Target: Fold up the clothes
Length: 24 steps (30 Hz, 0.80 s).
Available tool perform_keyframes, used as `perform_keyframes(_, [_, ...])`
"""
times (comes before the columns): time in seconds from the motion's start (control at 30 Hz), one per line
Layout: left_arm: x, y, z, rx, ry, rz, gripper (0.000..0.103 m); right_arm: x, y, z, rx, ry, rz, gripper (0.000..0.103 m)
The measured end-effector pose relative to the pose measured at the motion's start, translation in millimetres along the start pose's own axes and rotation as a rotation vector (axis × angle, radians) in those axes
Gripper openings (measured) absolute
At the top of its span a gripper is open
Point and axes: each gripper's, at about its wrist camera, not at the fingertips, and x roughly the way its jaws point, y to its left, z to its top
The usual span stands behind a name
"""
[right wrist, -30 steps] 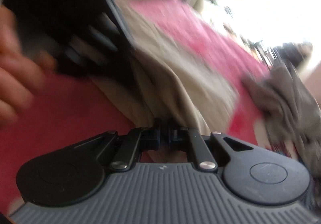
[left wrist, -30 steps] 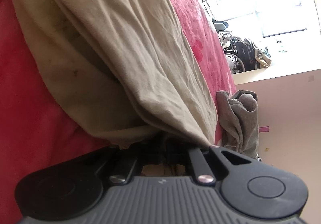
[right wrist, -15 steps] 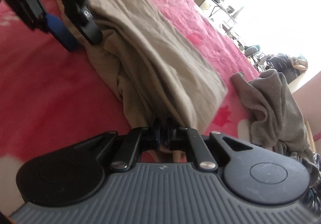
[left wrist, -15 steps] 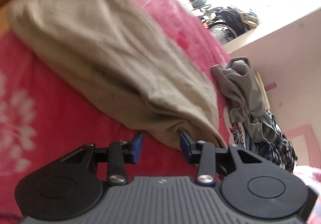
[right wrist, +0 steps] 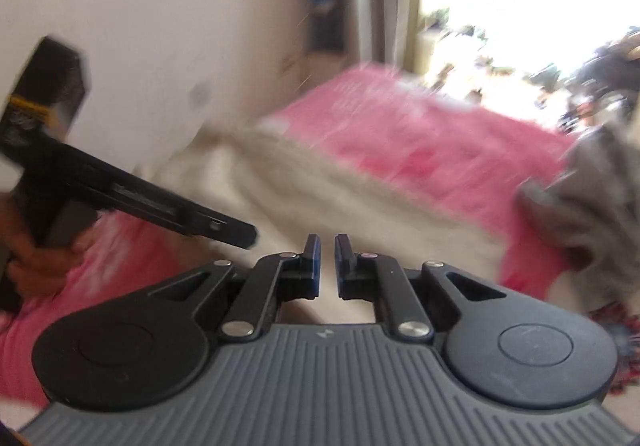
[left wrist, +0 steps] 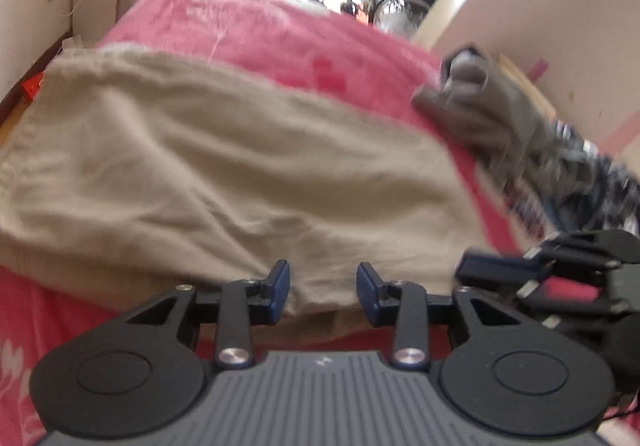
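My left gripper (left wrist: 323,288) gapes over rumpled beige cotton garment (left wrist: 224,182) on the pink bedspread (left wrist: 280,42); right gripper (right wrist: 327,266) slightly parted, empty, blurred.

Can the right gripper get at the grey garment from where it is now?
Probably yes. The right gripper is open and holds nothing, and the grey garment lies ahead to its right on the pink bedspread, beyond the beige cloth's edge, with nothing between. The view is blurred, so reach is uncertain.

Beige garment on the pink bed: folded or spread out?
Folded. The beige garment lies doubled, a lower layer showing beneath its near edge; both grippers are open and clear of it.
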Motion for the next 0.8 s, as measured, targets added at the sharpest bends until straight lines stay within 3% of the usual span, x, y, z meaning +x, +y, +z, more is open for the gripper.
perform_keyframes(0.07, [2,1,-5,0.022,0.001,0.002,0.034,25,12,-26,-0.063,0.160,0.013,0.007])
perform_keyframes(0.1, [3,1,-5,0.026,0.000,0.003,0.034,35,14,-43,-0.070,0.193,0.010,0.007])
perform_keyframes(0.17, [4,0,-5,0.043,0.001,0.009,0.034,36,17,-59,-0.095,0.140,0.008,0.007])
perform_keyframes(0.37, [-1,-5,-12,0.107,0.026,0.038,0.034,23,19,-31,-0.147,0.171,0.023,0.007])
perform_keyframes(0.5, [-5,-6,-16,0.100,0.039,0.066,0.034,0,17,-9,-0.010,0.019,0.045,0.007])
perform_keyframes(0.57, [-13,-8,-13,0.081,0.022,0.083,0.034,15,12,-9,0.091,0.014,0.032,0.008])
perform_keyframes(0.67, [-30,-12,-9,0.055,-0.021,0.104,0.034,49,14,-49,0.154,0.064,0.033,0.007])
perform_keyframes(0.8, [-50,-15,-3,0.011,-0.097,0.066,0.038,28,28,-46,0.118,0.027,-0.013,0.008])
